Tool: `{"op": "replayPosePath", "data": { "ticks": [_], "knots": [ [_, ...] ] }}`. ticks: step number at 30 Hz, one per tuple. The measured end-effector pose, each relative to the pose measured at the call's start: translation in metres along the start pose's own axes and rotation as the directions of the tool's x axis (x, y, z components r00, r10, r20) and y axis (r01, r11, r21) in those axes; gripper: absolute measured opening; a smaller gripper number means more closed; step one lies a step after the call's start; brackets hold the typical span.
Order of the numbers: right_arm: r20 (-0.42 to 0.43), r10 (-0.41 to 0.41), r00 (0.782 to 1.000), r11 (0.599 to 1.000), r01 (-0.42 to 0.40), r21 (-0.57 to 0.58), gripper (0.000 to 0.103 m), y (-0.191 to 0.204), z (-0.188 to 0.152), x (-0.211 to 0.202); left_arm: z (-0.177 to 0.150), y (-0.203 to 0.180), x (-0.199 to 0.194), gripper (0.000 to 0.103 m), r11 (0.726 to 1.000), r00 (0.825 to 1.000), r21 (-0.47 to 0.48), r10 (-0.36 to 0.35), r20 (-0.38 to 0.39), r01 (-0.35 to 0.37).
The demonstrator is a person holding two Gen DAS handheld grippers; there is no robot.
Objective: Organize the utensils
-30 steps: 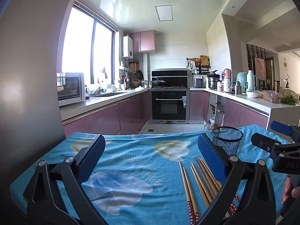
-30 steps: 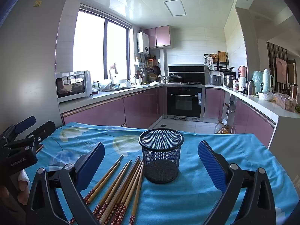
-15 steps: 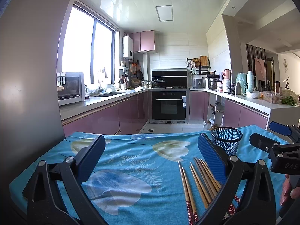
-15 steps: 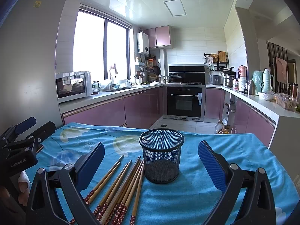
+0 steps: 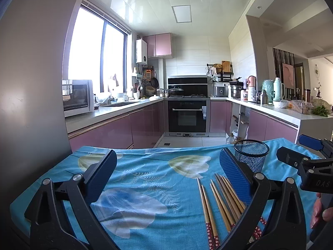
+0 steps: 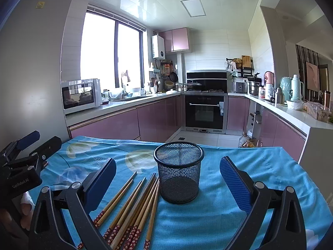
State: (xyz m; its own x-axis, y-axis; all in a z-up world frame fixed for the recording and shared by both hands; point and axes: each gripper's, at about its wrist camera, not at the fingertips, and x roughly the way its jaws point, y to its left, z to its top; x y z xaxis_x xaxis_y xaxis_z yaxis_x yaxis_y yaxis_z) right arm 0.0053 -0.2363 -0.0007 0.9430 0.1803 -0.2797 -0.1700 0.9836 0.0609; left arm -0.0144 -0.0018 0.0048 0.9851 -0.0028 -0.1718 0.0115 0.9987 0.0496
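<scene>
Both claws stand wide apart and grip nothing: the left claw (image 5: pixel 166 175) hovers above the worktop (image 5: pixel 145 177) under its blue flowered cloth, its right pad in front of the chopsticks (image 5: pixel 220 198) but, as far as can be told, not touching them; the right claw (image 6: pixel 167 180) is spread just as wide, with the black mesh cup (image 6: pixel 178 171) standing upright between its pads and clear of both; the cup looks empty, resting on the cloth just right of the chopsticks (image 6: pixel 133 206), which lie flat in a loose fan, plain tips pointing away towards the kitchen, red flower-patterned ends towards the cameras; none are in the cup; from the right wrist view the left claw's body at the left edge carries white lettering that reads roughly "GenRobot.AI"; from the left wrist view the right claw's body at the right edge shows "DAS", the rest cut off; part of a hand (image 5: pixel 320 212) shows beneath it.
</scene>
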Motion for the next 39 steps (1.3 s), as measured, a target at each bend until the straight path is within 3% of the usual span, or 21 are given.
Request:
{"op": "replayPosePath", "data": {
  "ticks": [39],
  "knots": [
    [-0.01,0.003,1.0,1.0,-0.003,0.007,0.096,-0.0004,-0.0001,0.0008,-0.0012,-0.0014,0.0028,0.097,1.0,1.0,-0.003,-0.002,-0.008,0.002]
  ]
}}
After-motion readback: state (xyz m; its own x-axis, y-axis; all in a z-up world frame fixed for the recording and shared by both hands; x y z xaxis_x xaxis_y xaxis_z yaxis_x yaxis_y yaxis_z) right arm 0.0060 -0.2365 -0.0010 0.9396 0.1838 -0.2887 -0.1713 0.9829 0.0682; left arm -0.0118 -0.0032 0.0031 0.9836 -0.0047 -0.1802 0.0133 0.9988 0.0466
